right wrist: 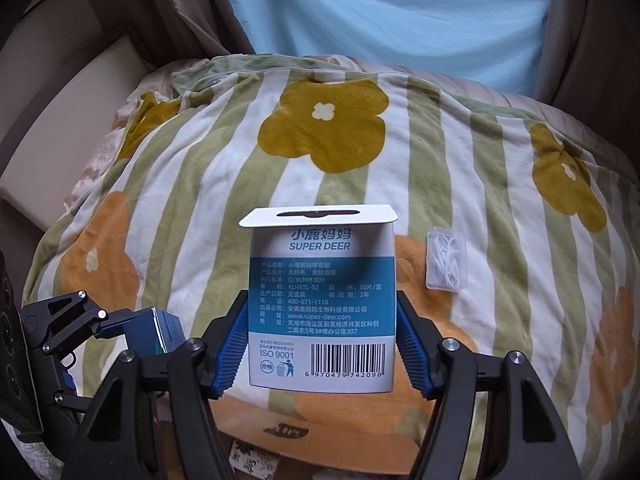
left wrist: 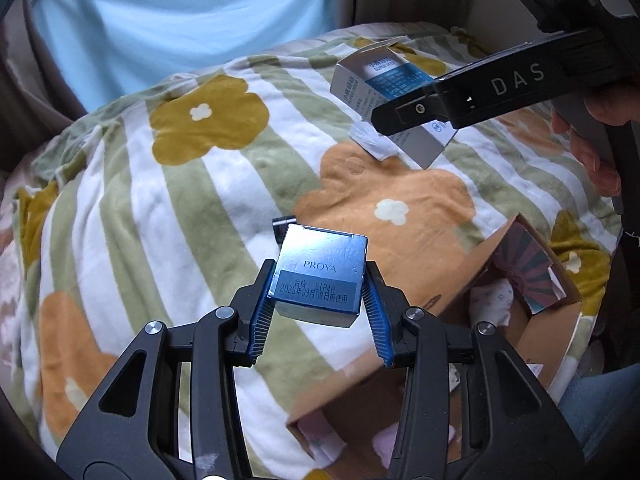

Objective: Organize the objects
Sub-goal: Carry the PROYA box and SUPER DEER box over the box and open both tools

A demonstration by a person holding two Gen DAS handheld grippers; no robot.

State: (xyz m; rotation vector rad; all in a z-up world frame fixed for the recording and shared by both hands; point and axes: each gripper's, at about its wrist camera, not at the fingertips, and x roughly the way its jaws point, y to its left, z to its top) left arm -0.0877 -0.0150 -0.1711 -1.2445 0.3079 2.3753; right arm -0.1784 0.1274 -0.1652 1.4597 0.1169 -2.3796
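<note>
Gripping firmly, the left tongs (left wrist: 318, 300) are closed on a blue PROYA box (left wrist: 320, 276). A white SUPER DEER box (right wrist: 322, 300) is clamped in the half-spread right tongs (right wrist: 322, 344). Both are held clear, probably for the cardboard box (left wrist: 460, 300) beneath.

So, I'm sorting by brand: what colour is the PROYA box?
Metallic blue PROYA box, with a darker label band; clearest in the left wrist view.

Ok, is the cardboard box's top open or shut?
Open. In the left wrist view the cardboard box has its flaps spread, and items show inside it.
</note>
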